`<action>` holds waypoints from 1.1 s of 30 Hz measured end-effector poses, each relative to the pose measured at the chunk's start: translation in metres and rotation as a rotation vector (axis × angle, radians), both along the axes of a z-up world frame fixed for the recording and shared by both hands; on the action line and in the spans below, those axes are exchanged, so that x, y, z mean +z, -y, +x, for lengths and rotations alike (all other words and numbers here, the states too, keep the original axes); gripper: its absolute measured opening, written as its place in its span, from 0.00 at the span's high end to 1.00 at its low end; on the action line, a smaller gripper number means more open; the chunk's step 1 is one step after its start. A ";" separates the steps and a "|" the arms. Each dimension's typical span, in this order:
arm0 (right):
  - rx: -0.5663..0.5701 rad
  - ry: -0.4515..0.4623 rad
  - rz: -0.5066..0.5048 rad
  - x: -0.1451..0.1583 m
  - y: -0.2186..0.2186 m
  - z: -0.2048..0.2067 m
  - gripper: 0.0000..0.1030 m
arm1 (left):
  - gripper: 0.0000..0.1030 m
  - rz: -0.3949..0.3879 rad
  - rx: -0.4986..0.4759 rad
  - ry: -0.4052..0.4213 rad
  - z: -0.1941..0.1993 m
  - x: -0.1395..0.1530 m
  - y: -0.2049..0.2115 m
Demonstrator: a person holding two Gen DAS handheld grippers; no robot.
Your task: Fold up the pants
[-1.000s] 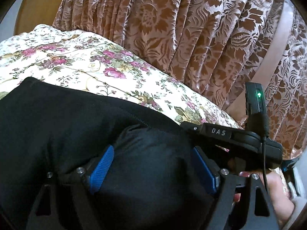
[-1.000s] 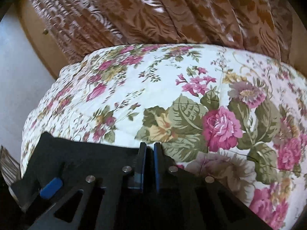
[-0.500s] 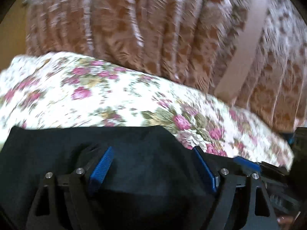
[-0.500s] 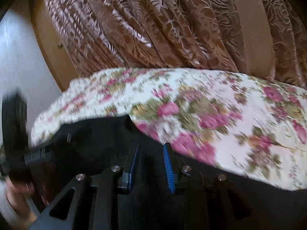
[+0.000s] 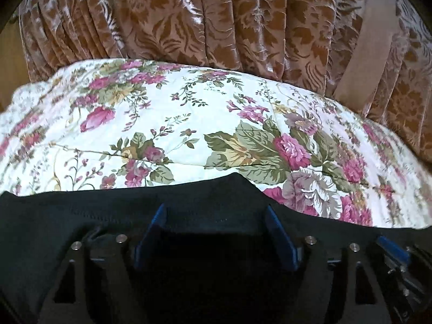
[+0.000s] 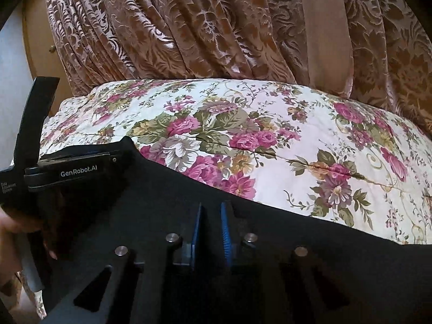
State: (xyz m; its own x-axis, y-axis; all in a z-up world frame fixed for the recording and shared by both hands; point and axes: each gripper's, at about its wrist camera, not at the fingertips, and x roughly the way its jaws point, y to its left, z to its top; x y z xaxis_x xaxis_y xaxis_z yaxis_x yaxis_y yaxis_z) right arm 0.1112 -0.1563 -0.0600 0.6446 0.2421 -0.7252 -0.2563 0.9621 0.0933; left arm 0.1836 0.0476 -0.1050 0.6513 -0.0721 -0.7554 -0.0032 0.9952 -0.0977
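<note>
Black pants [image 5: 67, 216] lie across the near part of a flowered bedspread [image 5: 189, 108], their stitched edge running from side to side. My left gripper [image 5: 216, 210] has its jaws wide and closing, and a broad hump of the pants fills the gap from pad to pad. In the right wrist view the pants [image 6: 297, 229] cover the lower half. My right gripper [image 6: 212, 206] has its jaws nearly together and closing, with black cloth in the narrow slit between the blue pads. The left gripper's body [image 6: 67, 172] shows at the left, with a hand [image 6: 8, 229] behind it.
Brown patterned curtains [image 5: 216, 13] hang right behind the bed. The bedspread [image 6: 270, 108] stretches away beyond the pants. A wooden door [image 6: 40, 40] and a pale wall stand at the far left. The right gripper's blue pad [image 5: 391, 248] peeks in at the lower right.
Both grippers swept sideways across the bed with the pants. The right jaws parted a little and drew together again. The left jaws narrowed slightly on the bunched cloth, whose edge now runs level.
</note>
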 end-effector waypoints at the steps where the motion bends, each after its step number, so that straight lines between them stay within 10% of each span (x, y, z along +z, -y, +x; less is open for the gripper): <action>1: -0.001 -0.001 0.003 0.000 0.000 0.001 0.88 | 0.25 0.007 0.001 0.004 -0.001 0.000 0.000; 12: 0.023 0.007 0.193 0.008 0.023 -0.007 0.81 | 0.20 -0.022 0.043 0.008 -0.027 0.014 -0.008; 33: -0.465 0.000 0.143 0.031 0.188 -0.137 0.67 | 0.09 0.045 0.098 0.043 -0.068 0.004 0.003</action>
